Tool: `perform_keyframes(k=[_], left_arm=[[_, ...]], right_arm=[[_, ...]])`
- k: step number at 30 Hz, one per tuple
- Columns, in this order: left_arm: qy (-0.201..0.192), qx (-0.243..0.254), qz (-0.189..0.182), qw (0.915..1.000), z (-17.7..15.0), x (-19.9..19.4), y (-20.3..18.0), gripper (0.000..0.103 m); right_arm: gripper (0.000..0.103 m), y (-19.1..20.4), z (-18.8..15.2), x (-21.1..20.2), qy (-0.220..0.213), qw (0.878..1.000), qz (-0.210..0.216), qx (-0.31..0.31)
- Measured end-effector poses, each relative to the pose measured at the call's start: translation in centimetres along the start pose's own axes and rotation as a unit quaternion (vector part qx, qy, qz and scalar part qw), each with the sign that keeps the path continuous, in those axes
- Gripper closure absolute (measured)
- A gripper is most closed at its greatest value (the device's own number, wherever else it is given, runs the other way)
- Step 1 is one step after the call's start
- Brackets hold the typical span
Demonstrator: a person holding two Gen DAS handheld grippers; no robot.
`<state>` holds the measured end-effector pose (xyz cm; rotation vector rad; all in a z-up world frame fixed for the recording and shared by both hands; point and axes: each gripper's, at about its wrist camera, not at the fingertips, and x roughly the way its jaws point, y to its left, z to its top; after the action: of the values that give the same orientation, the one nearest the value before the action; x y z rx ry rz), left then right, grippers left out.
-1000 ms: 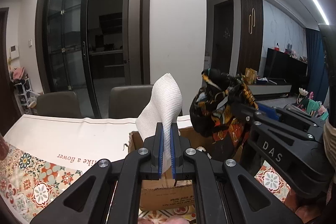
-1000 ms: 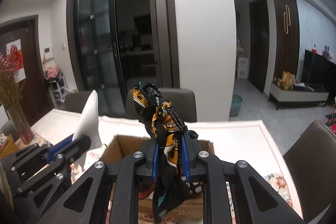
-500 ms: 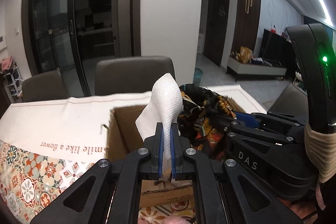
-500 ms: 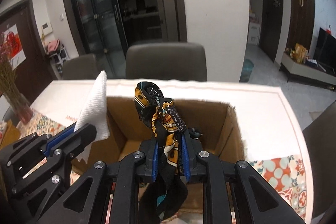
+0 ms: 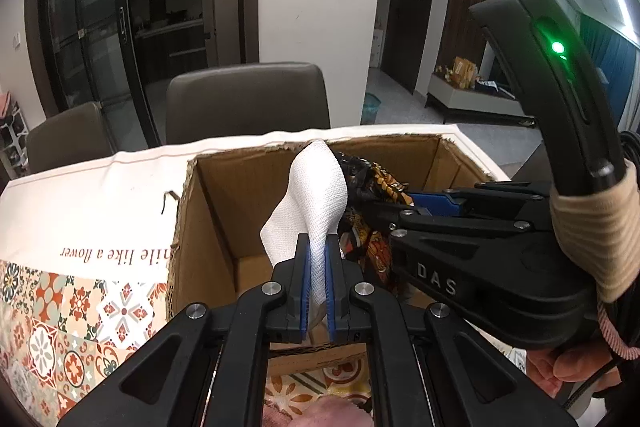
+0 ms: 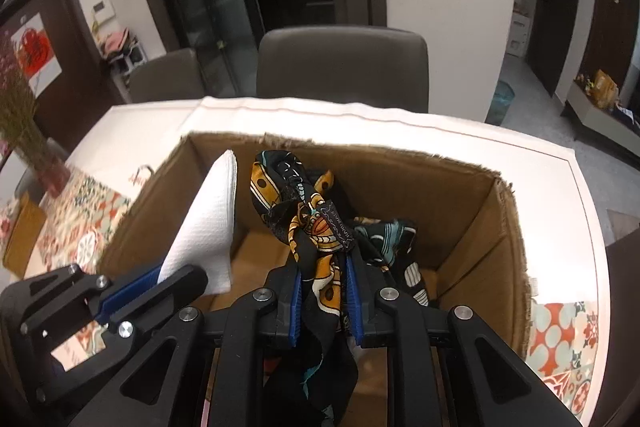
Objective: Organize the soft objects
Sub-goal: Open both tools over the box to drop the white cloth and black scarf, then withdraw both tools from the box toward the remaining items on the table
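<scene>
The left gripper [image 5: 316, 259] is pinched tight on a white cloth [image 5: 314, 203], which stands up from between its blue pads above the open cardboard box [image 5: 208, 227]. Just beside it, the right gripper [image 6: 323, 281] clamps a patterned black-and-orange scarf [image 6: 308, 215]; the scarf bunches above the pads and trails below them, over the box interior. The box sits on a table with a patterned tablecloth [image 5: 60, 315].
</scene>
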<state>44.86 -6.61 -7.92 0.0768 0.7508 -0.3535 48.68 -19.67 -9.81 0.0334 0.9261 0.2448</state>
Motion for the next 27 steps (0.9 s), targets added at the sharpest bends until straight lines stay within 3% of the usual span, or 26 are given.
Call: perform_keyframes(k=[2,5,8,10,12,27], left_arm=[[0.007,-0.004,0.002,1.0000,-0.2,0.3,0.1,0.093],[0.020,-0.014,-0.001,0.9997,-0.3,0.8,0.5,0.088],[0.024,-0.020,0.004,0.9995,-0.4,0.9,0.7,0.072],[0.023,-0.022,-0.003,0.9995,-0.5,0.6,0.6,0.066],[0.021,-0.023,-0.001,0.9995,-0.4,0.4,0.4,0.057],[-0.016,-0.035,0.034,0.9987,-0.2,-4.8,0.6,0.047]], right_arm=[[0.082,0.0,-0.1,0.2,0.008,1.000,0.000,-0.003],[0.070,0.0,-0.1,0.3,0.016,1.000,0.001,0.002],[0.056,-0.6,-0.2,-0.3,0.012,1.000,-0.007,0.007],[0.052,-0.9,-0.1,-0.7,0.008,1.000,-0.004,0.014],[0.051,-0.8,-0.1,-1.2,0.002,1.000,-0.005,0.014],[0.047,-1.0,-0.5,-8.3,-0.076,0.995,-0.009,0.058]])
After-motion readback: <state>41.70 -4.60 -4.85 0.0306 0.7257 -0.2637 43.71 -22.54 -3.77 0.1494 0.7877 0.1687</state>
